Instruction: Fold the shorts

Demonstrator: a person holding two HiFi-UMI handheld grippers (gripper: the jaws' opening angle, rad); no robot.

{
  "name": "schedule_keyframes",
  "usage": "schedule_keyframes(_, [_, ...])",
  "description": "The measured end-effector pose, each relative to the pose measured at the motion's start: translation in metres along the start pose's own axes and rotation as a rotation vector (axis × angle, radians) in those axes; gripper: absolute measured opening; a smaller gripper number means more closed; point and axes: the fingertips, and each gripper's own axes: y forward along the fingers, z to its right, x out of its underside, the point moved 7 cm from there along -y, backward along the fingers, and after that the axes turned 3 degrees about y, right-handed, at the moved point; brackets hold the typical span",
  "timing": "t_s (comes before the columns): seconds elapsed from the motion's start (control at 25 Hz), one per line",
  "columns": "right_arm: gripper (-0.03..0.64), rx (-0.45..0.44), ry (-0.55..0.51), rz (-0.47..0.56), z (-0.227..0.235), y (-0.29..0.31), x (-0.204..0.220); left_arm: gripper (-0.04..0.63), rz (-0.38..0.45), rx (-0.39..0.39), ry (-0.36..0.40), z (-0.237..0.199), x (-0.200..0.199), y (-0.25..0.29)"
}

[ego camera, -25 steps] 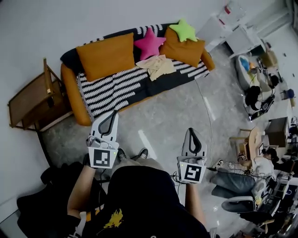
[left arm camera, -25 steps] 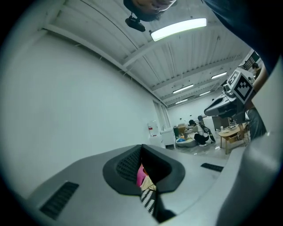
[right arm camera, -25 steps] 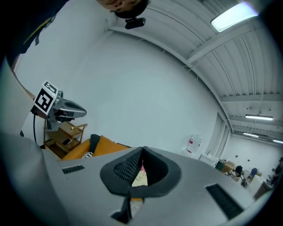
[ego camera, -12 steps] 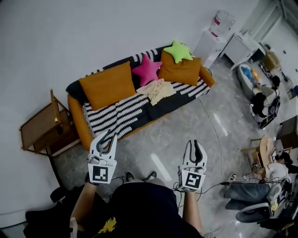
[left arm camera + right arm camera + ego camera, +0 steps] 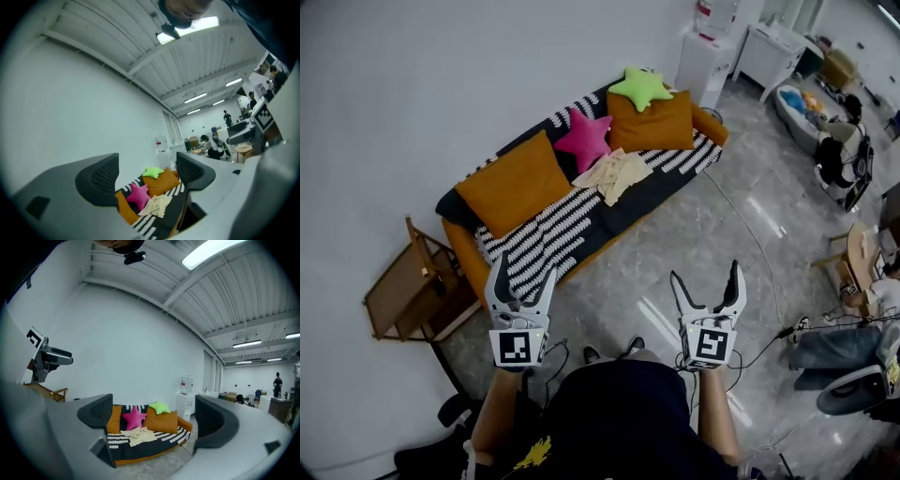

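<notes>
Cream shorts [image 5: 617,172] lie crumpled on a black-and-white striped sofa [image 5: 567,220], in front of a pink star cushion [image 5: 584,138]. The same shorts [image 5: 154,206] [image 5: 138,435] appear far off between the jaws of both gripper views. My left gripper [image 5: 521,278] is held out level well short of the sofa, its jaws opening with nothing between them. My right gripper [image 5: 707,283] hangs over the floor to the right, jaws opening wide and empty too.
The sofa carries two orange cushions [image 5: 512,183] and a green star cushion [image 5: 640,86]. A wooden side table [image 5: 411,291] stands at its left end, a water dispenser [image 5: 704,42] at its right. A cable [image 5: 750,258] crosses the grey floor. Chairs and bags crowd the right edge.
Both grippers went from shut to open. The head view has shifted, so the sofa sits further up and at more of a slant, with both grippers held lower in the frame.
</notes>
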Motion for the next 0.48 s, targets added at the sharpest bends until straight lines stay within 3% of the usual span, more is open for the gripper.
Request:
schedule_keyframes(0.08, [0.579, 0.007, 0.020, 0.021, 0.008, 0.001, 0.006, 0.388, -0.034, 0.040, -0.006, 0.011, 0.007, 0.008])
schedule_keyframes(0.2, [0.580, -0.020, 0.015, -0.019, 0.024, -0.002, 0.023, 0.390, -0.077, 0.062, 0.026, 0.035, 0.012, 0.019])
schedule_keyframes(0.48, [0.579, -0.081, 0.068, -0.085, 0.072, 0.006, 0.051, 0.387, -0.064, 0.008, -0.012, 0.080, -0.005, 0.038])
